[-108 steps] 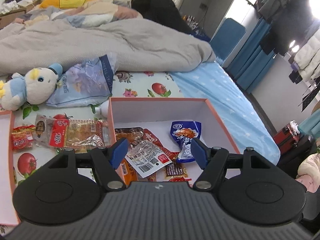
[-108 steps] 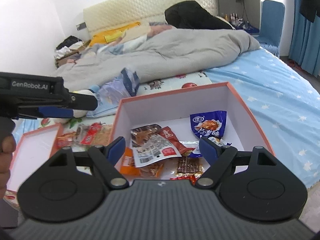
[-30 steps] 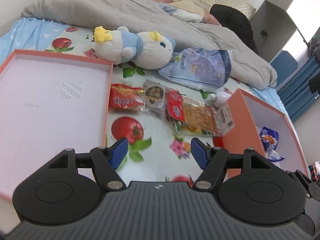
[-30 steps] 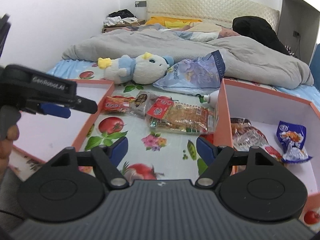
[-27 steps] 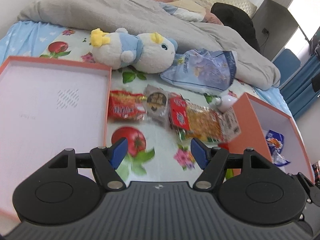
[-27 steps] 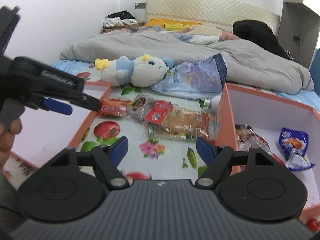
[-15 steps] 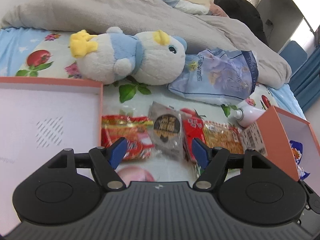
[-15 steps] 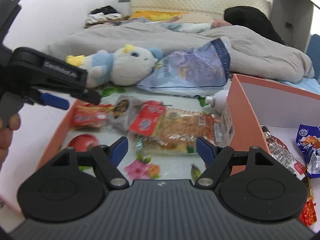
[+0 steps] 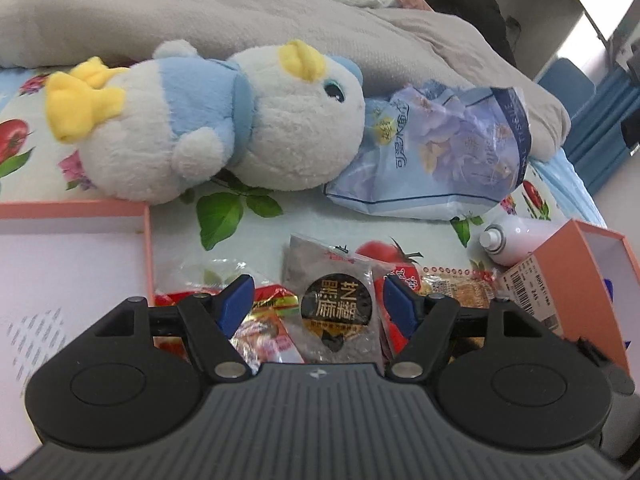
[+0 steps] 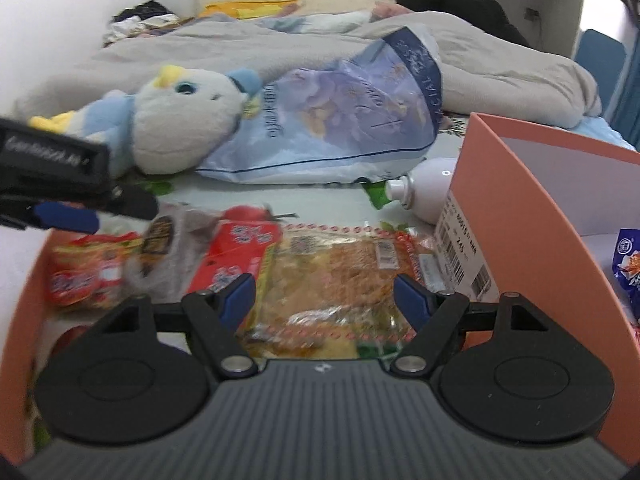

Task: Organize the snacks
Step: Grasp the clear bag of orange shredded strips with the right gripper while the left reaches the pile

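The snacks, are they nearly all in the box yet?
Partly. One blue packet lies in the orange box. Both grippers, left and right, are open and empty. The red packet, dark packet and cracker pack wait outside on the bed.

Bed sheet (image 9: 332,224), fruit print. Landmark: plush (image 9: 208,120). Behind it: grey duvet (image 9: 200,12). Right, touching: tissue pack (image 9: 440,160). In front: snack packs (image 10: 280,264) in a row. Front-left: lid (image 9: 72,216). Far right: box (image 10: 520,208), white bottle (image 10: 428,188) against it.
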The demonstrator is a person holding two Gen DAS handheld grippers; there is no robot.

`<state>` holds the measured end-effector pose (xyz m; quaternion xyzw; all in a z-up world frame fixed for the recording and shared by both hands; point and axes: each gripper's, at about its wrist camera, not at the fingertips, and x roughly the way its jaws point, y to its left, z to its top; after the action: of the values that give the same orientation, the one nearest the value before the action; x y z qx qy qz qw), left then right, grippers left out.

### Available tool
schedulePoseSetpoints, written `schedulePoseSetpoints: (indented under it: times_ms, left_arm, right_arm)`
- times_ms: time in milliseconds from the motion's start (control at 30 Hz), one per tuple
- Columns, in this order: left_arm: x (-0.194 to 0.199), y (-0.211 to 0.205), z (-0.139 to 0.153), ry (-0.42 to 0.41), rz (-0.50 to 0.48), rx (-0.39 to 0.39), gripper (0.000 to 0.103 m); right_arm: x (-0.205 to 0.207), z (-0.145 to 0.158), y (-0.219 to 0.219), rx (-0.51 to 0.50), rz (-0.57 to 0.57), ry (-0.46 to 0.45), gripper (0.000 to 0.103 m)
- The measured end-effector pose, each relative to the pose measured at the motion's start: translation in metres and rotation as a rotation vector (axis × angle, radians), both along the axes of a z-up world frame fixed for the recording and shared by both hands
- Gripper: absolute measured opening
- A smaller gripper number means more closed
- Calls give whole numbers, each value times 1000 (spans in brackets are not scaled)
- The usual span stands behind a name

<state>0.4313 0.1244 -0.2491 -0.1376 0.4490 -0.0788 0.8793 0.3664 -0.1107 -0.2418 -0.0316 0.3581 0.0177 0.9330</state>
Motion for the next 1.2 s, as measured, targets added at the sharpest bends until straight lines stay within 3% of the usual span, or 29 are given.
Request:
schedulePoseSetpoints:
  times_ms: [133,433,633,900,1000,1200]
  left_arm:
    - [9,-1,-11,9,0,-6,80]
    - [11,-7,-23,-20,-43,-27,82]
    - [13,-12,-26,-23,-53,18,81]
    - [10,-32,-30,-37,-42,155,74]
    - [9,-34,-29,-42,-42,163,63]
    - [6,-32,-24,-45,-40,152,46]
  right_arm:
    - [12,-7,2,-32,-14,-9,86]
    - [25,-16,2,-40,-4,-6,89]
    - [29,-22,-3,62,7,27,100]
    - [24,-24,-8,83,80,36,100]
    - [20,-23,-8,80,101,34,97]
    - [12,-17,-12,60,142,33,66]
